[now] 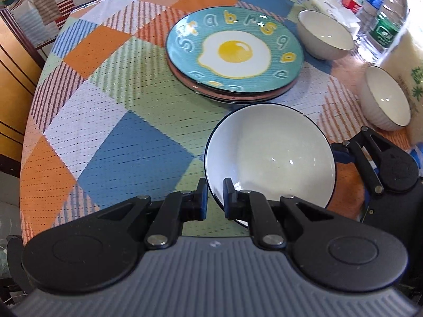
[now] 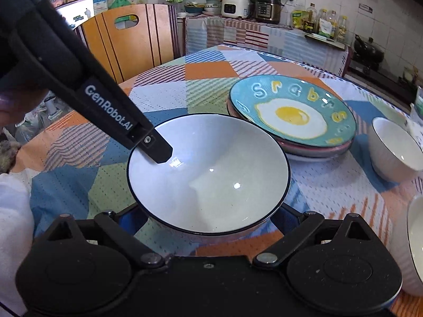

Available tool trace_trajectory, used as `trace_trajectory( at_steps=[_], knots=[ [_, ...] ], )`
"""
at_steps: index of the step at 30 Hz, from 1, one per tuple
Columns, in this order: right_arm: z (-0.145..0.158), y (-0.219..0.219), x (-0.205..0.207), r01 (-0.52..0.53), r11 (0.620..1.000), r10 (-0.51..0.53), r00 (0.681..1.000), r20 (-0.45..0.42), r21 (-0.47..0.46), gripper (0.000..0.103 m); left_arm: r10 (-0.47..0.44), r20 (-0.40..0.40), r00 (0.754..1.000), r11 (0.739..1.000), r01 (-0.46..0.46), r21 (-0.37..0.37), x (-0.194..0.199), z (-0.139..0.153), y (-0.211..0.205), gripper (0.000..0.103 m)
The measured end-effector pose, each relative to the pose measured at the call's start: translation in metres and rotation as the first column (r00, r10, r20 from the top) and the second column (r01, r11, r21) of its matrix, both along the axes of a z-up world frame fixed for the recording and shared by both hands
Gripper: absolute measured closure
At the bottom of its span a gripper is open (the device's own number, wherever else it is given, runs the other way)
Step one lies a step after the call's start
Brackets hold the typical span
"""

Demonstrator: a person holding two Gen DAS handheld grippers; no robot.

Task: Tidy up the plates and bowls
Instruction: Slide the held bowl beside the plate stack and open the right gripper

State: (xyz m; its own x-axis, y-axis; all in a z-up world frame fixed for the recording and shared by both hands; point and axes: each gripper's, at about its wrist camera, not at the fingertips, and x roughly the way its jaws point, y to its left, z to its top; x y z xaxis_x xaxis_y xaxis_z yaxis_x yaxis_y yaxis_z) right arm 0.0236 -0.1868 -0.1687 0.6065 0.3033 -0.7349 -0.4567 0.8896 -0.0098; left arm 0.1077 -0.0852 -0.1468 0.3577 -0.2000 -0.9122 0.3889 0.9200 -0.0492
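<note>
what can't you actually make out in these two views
- Right hand-held gripper fingertips: right wrist view, hidden under the large white bowl, so the grip is unclear.
- Plates under the egg plate: only edges show, count uncertain in both views.
- Bowl at the right edge: right wrist view, cut off by the frame.
- Bottle labels: left wrist view, blurred.

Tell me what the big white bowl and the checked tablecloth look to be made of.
Big white dark-rimmed bowl: likely glazed ceramic, since sharp glints show on its smooth inside. Colourful checked tablecloth: seemingly plastic or vinyl mesh, given its regular grid of tiny dots, though woven fabric is possible.
</note>
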Motion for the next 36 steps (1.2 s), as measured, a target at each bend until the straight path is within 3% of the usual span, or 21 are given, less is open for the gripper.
trace_trajectory(
  at_steps=[4,7,11,13,17,25,32,36],
  knots=[
    [-0.009,0.008,0.011,-0.012,1.000,0.012,1.000,-0.018,-0.007,0.004,0.019,-0.013,1.000,1.000,-0.019,0.014,0.008,-0.013,0.004,0.091],
    [-0.011,0.013,0.009,-0.030,0.999,0.030,0.999,0.020,-0.038,0.004,0.026,-0.021,0.999,1.000,-0.026,0.009,0.010,-0.015,0.006,0.088],
    [-0.006,0.011,0.012,-0.017,0.999,0.015,0.999,-0.042,-0.049,0.004,0.020,-0.028,0.999,1.000,-0.020,0.004,0.006,-0.007,0.005,0.086],
    [-0.001,0.009,0.008,-0.004,0.997,0.000,0.998,-0.060,-0.077,0.004,0.005,-0.017,1.000,1.000,-0.004,0.024,0.002,0.002,0.002,0.074],
    [0.018,-0.001,-0.007,0.002,0.994,-0.007,0.999,-0.043,-0.114,0.004,-0.045,0.000,0.999,0.998,0.045,0.054,-0.007,0.024,-0.006,0.065],
    [0.076,-0.043,-0.029,0.098,0.995,-0.098,0.995,0.001,-0.036,0.004,-0.150,0.033,0.988,0.987,0.148,0.056,-0.027,0.069,-0.026,0.061],
    [0.122,-0.095,-0.042,0.214,0.970,-0.210,0.977,-0.045,0.115,0.004,-0.186,0.040,0.982,0.983,0.185,0.011,-0.034,0.098,-0.039,0.060],
    [0.137,-0.116,-0.049,0.276,0.949,-0.270,0.961,-0.057,0.154,0.004,-0.223,0.058,0.973,0.975,0.222,0.022,-0.037,0.108,-0.053,0.060]
  ],
)
